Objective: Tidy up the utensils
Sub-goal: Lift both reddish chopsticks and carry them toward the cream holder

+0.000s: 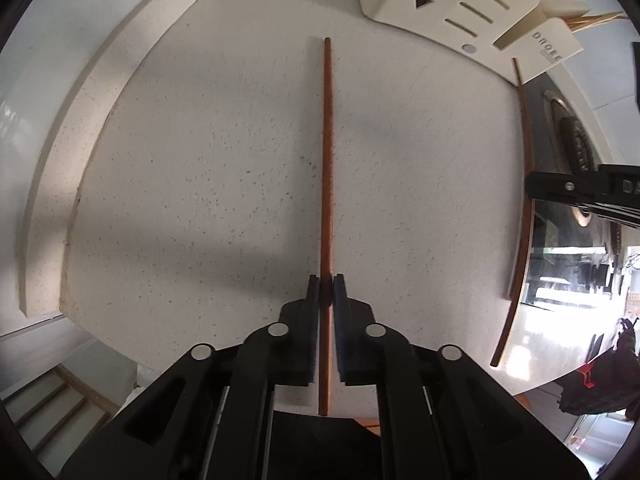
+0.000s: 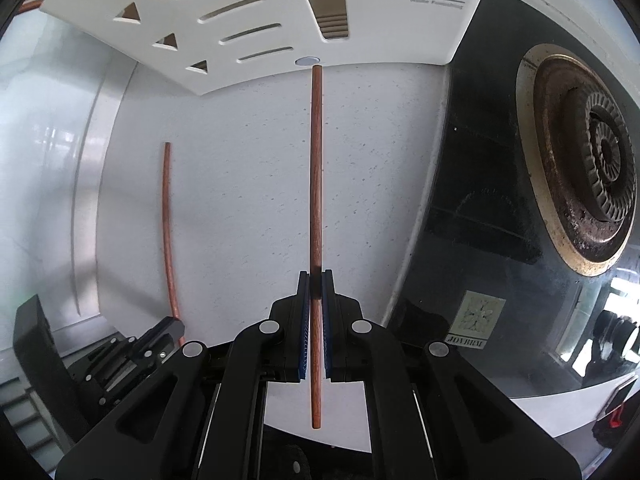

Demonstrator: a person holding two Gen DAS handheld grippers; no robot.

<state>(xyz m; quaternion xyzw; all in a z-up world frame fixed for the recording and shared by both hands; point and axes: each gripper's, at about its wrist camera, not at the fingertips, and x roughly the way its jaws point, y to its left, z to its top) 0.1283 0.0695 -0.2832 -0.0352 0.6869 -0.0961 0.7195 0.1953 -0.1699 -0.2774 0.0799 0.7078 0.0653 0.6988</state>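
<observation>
Left tool (image 1: 327, 280) is closed on one chopstick (image 1: 327, 152), right tool (image 2: 316, 276) closed on the other chopstick (image 2: 316, 160), both sticks pointing ahead of the jaws, above the table (image 1: 200, 160). Risk: thin round stick can pivot or slip btw. pads when aimed at holder (image 2: 392, 28) just ahead, tip catches the slot edge.

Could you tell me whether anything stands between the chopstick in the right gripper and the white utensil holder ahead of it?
Nothing visible does. The right gripper is shut on its chopstick, whose far tip points at the white utensil holder; only bare countertop lies below.
</observation>
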